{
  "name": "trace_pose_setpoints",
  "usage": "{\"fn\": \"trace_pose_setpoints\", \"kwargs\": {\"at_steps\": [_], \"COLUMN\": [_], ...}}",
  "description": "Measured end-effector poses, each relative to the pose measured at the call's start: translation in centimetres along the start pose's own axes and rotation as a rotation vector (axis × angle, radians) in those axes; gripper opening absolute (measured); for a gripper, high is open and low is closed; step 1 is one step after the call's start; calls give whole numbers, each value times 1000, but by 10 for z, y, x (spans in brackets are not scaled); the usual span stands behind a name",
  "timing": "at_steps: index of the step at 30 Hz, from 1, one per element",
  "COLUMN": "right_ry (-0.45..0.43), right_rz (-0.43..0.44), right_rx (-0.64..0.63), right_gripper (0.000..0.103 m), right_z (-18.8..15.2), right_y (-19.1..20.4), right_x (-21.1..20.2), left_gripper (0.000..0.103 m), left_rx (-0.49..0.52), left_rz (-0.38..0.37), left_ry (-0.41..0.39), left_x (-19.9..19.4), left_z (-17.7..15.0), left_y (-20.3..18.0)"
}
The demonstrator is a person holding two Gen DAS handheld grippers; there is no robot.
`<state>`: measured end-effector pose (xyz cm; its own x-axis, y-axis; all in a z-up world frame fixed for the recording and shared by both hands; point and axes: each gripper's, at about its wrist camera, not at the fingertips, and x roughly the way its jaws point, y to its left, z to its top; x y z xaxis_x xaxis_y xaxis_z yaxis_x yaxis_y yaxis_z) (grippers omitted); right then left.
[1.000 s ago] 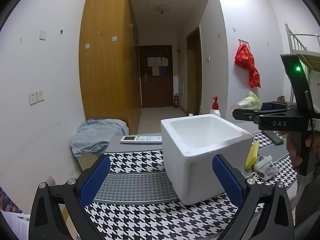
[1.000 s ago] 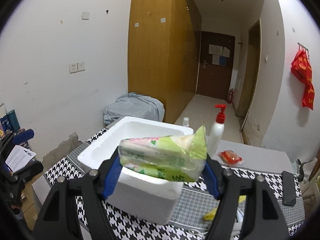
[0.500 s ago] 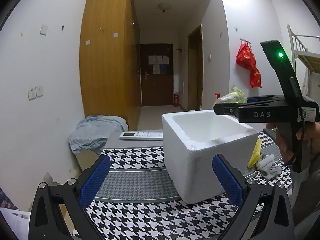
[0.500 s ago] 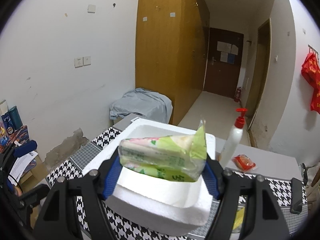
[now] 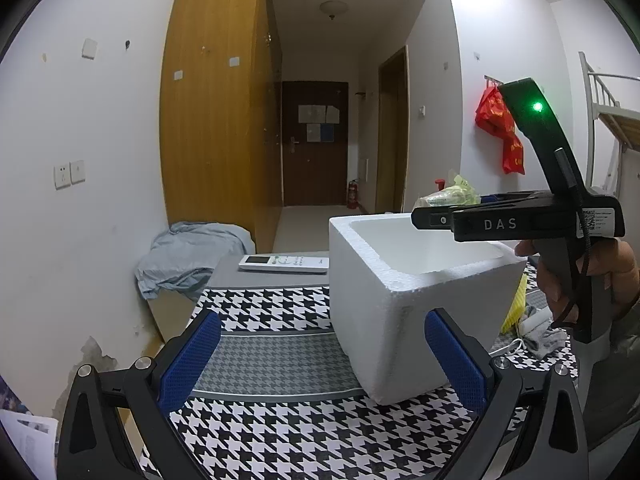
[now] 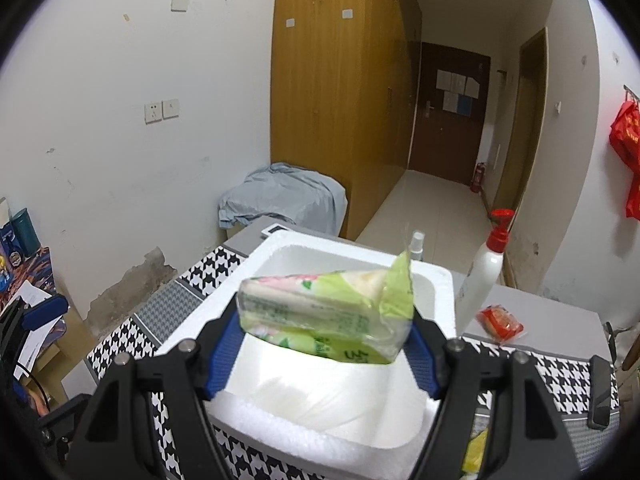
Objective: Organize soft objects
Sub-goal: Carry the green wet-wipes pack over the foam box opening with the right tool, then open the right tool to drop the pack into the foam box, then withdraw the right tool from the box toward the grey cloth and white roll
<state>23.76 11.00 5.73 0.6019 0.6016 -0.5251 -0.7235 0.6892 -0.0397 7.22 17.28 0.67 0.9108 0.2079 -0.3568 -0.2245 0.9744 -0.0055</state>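
Foam box [image 6: 344,412]: white, open-topped, on the houndstooth table [image 5: 280,436]; nothing visible inside. Tissue pack [image 6: 326,316]: green, clamped between the right gripper's [image 6: 320,346] blue pads, held above the box opening. Left gripper [image 5: 322,364]: jaws wide apart, holding nothing, near the box's front corner. Remote [image 5: 284,264]: behind the box.

Houndstooth table [image 5: 280,432]: foam box [image 5: 372,312], remote [image 5: 284,263], pump bottle [image 6: 486,268].

White foam box [image 6: 440,292] on black-and-white houndstooth cloth [image 5: 280,432]; green tissue pack [image 6: 324,316].
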Motion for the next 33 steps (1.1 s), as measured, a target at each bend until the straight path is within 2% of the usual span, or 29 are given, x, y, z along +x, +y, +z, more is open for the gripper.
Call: {"fn": "trace_pose_setpoints", "kwargs": {"at_steps": [13,21,29,31,33], "right_ry": [45,45,12,0,-13], "right_rz": [17,17,25,20,19], "right_rx": [23,17,2,-5,-7], "right_gripper": [76,88,90,96,97], "right_z": [1,0,1,1,0], "right_y": [-1,0,4,5,5], "right_x": [11,12,1,-3,-8], "left_gripper": [102,102,102,102,102], "left_rx": [-1,2,0,-3,-2], "left_rz": [-1,2,14,13,9], "left_ry": [8,5,14,16,14], "left_x": [3,2,5,6,5], "left_z": [0,2,2,2,2], "left_y": [1,0,1,2,1]}}
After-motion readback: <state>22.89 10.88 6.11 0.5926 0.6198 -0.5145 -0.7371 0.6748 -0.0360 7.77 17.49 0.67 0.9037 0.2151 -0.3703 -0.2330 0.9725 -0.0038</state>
